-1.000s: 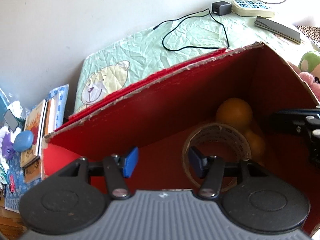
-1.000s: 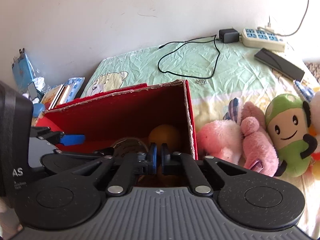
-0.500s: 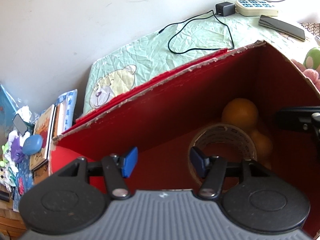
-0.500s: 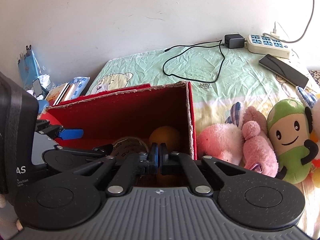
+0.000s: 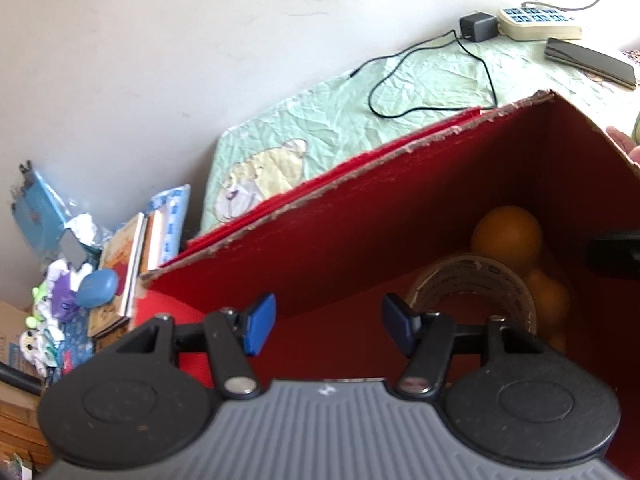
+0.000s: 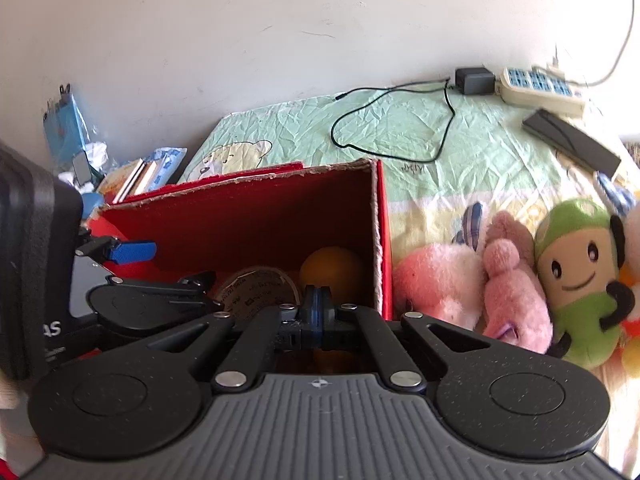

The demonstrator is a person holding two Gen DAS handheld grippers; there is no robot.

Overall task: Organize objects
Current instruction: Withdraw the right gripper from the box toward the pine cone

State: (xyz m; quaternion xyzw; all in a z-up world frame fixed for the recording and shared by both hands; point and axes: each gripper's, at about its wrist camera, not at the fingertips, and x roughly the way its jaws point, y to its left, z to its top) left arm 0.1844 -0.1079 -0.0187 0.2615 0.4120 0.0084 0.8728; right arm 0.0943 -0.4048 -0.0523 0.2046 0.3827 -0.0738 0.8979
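Red cardboard box (image 6: 256, 216), open-topped, on a pale green bedsheet (image 6: 400, 128); holds a roll of clear tape (image 5: 472, 292), lying near flat with its hole facing up and slightly toward the camera, so its axis runs close to vertical, and two oranges (image 5: 506, 232) touching it at 1 to 3 o'clock, against the box's right wall. Left gripper (image 5: 328, 328): blue pads spread apart with nothing between them, poised over the box interior; the tape lies just beyond the right pad at 2 o'clock. Right gripper (image 6: 318, 312): fingers pressed together, pinching nothing, at the box's near rim, the oranges ahead at 12 o'clock. Outside the box, at 3 o'clock in the right wrist view: a pink plush toy (image 6: 516, 284) and a green plush toy (image 6: 580, 276), side by side and touching; the green one stands head-up, long axis running 12 to 6, the pink one leaning from 11 to 5. Judged step: the tape is deposited and the left tool is free to withdraw. Recommended handling: lift it straight up clear of the ragged rim before swinging away, without nudging the box, then take a plush across its narrow middle, jaws square to its long axis.
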